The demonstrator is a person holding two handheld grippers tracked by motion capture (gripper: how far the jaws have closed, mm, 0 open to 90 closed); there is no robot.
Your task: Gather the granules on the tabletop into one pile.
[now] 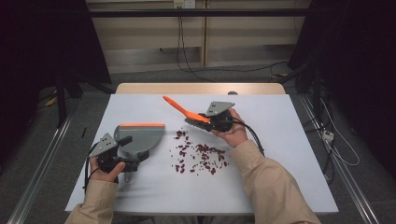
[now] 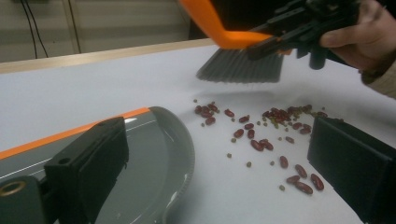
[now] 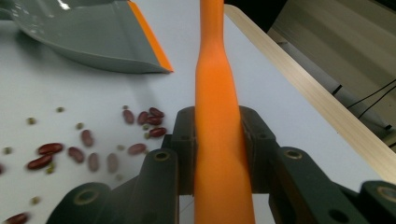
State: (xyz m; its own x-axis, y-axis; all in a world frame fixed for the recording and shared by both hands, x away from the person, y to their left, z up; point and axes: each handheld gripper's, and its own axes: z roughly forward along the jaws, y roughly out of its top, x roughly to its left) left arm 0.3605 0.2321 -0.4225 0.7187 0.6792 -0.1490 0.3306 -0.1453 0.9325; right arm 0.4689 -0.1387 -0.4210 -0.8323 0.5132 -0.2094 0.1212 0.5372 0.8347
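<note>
My right gripper (image 1: 206, 119) is shut on the orange handle of a small brush (image 1: 180, 108), the handle running up between its jaws (image 3: 219, 135). The grey bristles (image 2: 240, 67) hang just above the white table, at the far side of a scatter of red and small green beans (image 1: 201, 156). A grey dustpan (image 1: 142, 137) with an orange lip lies left of the beans. My left gripper (image 1: 127, 153) sits at the pan's rounded back with its jaws wide apart (image 2: 219, 140). One jaw is over the pan and the other over bare table beside the beans (image 2: 271, 135).
The white table top (image 1: 280, 140) has a wooden far edge (image 1: 201, 88). Cables trail on the floor behind and to the right (image 1: 336, 140). Dark stands flank the table on both sides.
</note>
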